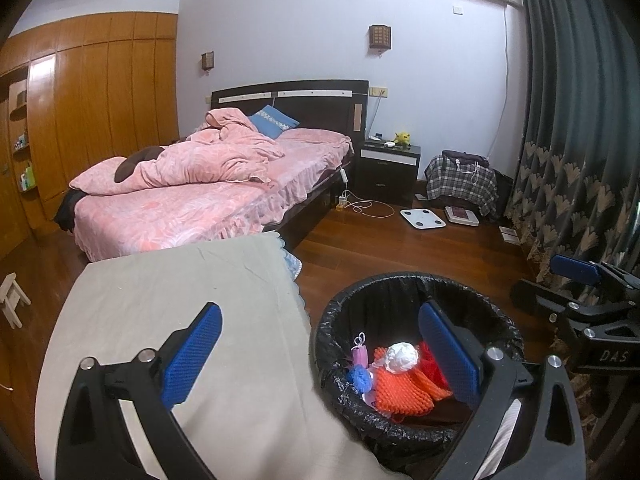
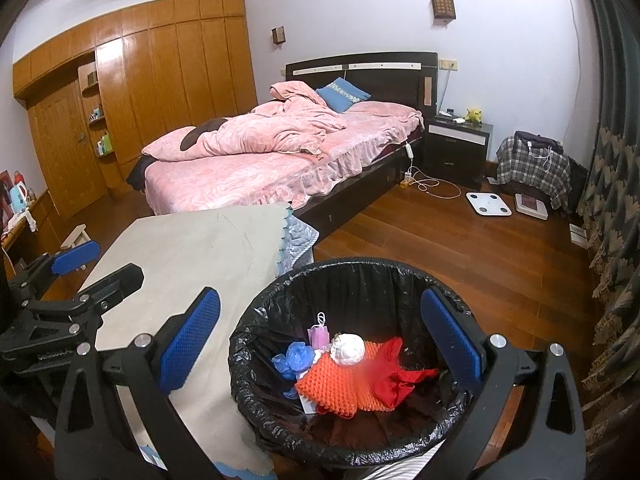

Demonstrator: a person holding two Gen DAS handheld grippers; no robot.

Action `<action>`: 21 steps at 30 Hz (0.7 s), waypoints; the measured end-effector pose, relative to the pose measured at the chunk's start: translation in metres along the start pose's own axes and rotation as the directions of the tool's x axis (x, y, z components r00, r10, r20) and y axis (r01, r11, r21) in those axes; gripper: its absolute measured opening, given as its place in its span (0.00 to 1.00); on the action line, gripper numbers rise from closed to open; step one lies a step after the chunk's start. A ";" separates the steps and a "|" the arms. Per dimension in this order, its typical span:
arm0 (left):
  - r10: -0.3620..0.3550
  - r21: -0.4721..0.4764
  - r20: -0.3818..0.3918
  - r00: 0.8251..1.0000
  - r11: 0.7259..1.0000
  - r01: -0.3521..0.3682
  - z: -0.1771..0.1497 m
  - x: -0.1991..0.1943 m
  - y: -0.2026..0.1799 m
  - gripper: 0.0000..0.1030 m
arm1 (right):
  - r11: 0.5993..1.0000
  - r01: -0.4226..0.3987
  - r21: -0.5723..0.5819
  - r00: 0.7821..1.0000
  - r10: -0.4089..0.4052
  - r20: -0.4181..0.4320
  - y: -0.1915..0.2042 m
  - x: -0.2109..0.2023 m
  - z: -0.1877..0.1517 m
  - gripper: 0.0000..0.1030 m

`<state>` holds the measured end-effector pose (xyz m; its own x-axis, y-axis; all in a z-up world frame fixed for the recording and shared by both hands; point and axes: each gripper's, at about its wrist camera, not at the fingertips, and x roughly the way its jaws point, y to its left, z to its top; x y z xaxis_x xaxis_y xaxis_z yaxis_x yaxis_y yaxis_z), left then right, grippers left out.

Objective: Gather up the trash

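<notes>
A round bin lined with a black bag [image 1: 400, 280] [image 2: 360, 265] stands on the wooden floor beside a cloth-covered table [image 1: 180, 300] [image 2: 200, 248]. Inside lie an orange foam net [image 1: 400, 394] [image 2: 340, 384], a white crumpled ball [image 1: 402, 356] [image 2: 348, 350], a red cloth piece [image 2: 392, 376], a blue bag [image 2: 296, 356] and a small pink item [image 2: 318, 336]. My left gripper [image 1: 320, 356] is open and holds nothing, straddling the table edge and the bin's left rim. My right gripper [image 2: 322, 344] hangs open over the bin, nothing between its blue pads.
A bed with pink bedding [image 1: 192, 184] stands behind the table. A dark nightstand [image 1: 388, 168], two floor scales [image 1: 423, 218] and cables lie beyond the bin. Dark curtains [image 1: 580, 140] run along the right. A small wooden stool [image 1: 12, 300] sits left, by the wardrobe.
</notes>
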<state>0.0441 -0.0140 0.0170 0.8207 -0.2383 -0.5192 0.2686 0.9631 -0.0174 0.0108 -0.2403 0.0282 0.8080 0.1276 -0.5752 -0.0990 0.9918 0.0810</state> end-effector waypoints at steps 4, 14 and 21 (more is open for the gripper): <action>0.002 0.001 0.000 1.000 1.000 -0.002 0.001 -0.001 0.001 0.94 | 1.000 -0.001 0.000 1.000 0.001 0.001 0.000 0.000 0.000 0.95; 0.004 0.000 -0.001 1.000 1.000 -0.004 0.003 -0.001 0.003 0.94 | 1.000 0.000 0.000 1.000 0.000 0.000 0.001 0.000 -0.001 0.95; 0.005 0.001 -0.001 1.000 1.000 -0.005 0.003 -0.001 0.003 0.94 | 1.000 -0.002 -0.001 1.000 0.002 -0.003 0.002 0.001 0.001 0.95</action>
<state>0.0450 -0.0115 0.0199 0.8216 -0.2338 -0.5200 0.2652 0.9641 -0.0144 0.0122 -0.2385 0.0288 0.8061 0.1297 -0.5774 -0.1011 0.9915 0.0816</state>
